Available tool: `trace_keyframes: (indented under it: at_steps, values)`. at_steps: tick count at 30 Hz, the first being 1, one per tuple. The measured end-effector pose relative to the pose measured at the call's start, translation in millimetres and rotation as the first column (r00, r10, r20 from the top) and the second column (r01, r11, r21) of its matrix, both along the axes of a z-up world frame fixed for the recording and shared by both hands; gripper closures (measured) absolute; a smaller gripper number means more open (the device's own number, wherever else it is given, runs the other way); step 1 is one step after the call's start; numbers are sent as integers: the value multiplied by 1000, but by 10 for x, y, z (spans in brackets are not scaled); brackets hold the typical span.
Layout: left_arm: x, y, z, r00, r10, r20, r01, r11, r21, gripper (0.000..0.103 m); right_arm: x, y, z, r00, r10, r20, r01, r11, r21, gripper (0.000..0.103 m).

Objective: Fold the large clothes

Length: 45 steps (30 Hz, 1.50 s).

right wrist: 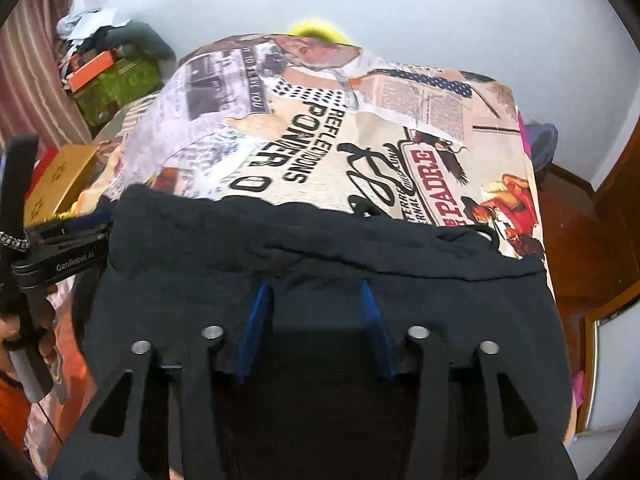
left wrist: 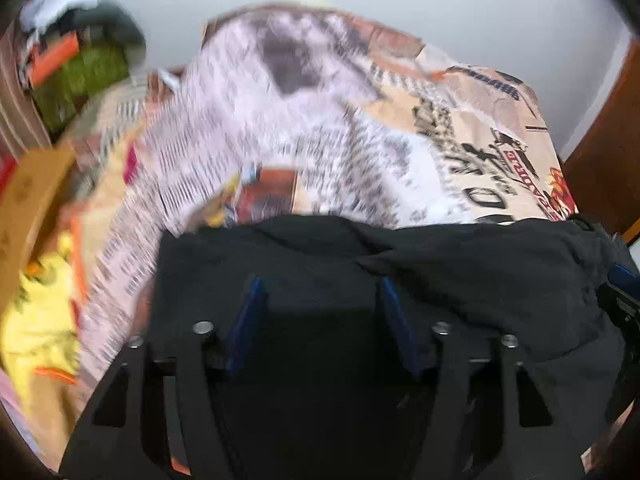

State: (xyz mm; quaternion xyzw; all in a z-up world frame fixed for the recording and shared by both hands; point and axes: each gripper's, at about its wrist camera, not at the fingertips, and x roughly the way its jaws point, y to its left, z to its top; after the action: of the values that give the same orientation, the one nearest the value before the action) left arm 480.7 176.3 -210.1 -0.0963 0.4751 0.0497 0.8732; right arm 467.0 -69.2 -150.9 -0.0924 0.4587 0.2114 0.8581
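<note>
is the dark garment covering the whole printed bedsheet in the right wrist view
No, the dark navy cloth garment covers only the near part, and the newspaper-print bedsheet lies bare beyond it.

We look out from both grippers, each camera set just behind its two blue fingers and tilted down over the near edge of the bed [right wrist: 400,128], facing the far wall [right wrist: 440,20]. Both sit very close to the dark garment [right wrist: 320,248], which fills the lower half of each view. The left view is blurred. We share the printed bedcover's far edge, the wall, and the clutter pile [left wrist: 80,72] at the far left corner.
</note>
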Motion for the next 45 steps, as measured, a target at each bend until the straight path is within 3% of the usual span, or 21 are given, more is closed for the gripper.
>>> trace_keyframes:
  at_steps: [3,6,9,13,19,25,27,31,36,39,41,45]
  values:
    - [-53,159,-157,999,28,-15,-29,999,-41,26,-6,-152,-4,1000,-15,11,15,1000,0,38]
    - [-180,260,-291,997,62,-51,-57,994,97,27,-33,-341,19,998,-65,11,65,998,-11,37]
    - [-387,270,-318,999,17,-28,-13,989,149,27,-104,-541,21,994,-98,46,101,993,-63,36]
    - [-685,293,-249,999,32,-18,-28,975,221,28,-182,-884,76,986,-167,27,168,985,-40,35]
    - [-1012,420,-55,998,70,-2,-67,969,237,28,-426,-1072,287,979,-201,45,203,978,-41,35]
    - [-1393,372,375,991,83,103,-102,976,194,28,-693,-988,642,980,-164,108,164,986,10,35]
    - [-1513,338,504,986,85,144,-109,980,169,28,-781,-917,756,980,-146,133,143,989,25,35]
    - [-1740,328,693,974,96,203,-108,993,49,27,-944,-754,915,977,-104,185,97,994,46,35]
    - [-1911,399,630,972,155,175,-135,983,-121,25,-1009,-518,908,981,-61,183,45,995,91,34]
    - [-1961,480,400,971,206,122,-167,949,-267,25,-972,-368,759,986,-45,161,31,995,91,33]
    - [-1932,535,136,971,232,60,-194,907,-373,25,-915,-270,621,990,-33,134,24,997,74,33]
    - [-1837,578,-219,965,261,-18,-237,845,-479,25,-794,-138,334,997,-30,67,27,999,45,33]
